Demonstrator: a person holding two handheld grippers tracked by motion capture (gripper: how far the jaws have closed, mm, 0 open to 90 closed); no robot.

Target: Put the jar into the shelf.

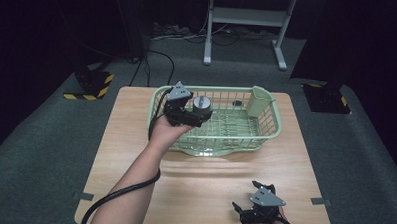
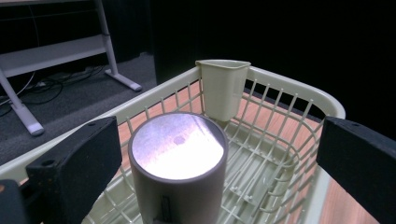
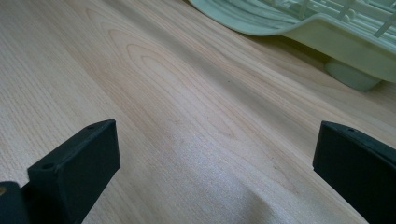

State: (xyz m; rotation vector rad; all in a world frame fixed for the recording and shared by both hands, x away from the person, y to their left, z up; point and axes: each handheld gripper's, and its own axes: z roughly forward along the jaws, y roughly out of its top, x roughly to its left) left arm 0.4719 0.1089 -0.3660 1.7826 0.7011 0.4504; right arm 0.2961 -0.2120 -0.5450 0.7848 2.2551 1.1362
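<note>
Grey cylinder (image 2: 177,163) stands upright between the left hand-held gripper's (image 1: 199,117) spread jaws, untouched, inside the green basket (image 1: 271,122). Right hand-held gripper (image 1: 248,204), lower right of the frame, also spread, is farther.

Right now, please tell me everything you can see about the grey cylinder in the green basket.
The grey cylinder stands upright in the left part of the green basket, on its grid floor. Its wall looks matte grey-brown; its flat top shines like metal and has a small mark in the middle. A small slot shows low on its side. It sits between the open jaws of the left gripper, with a gap on each side, so they do not press it.
</note>
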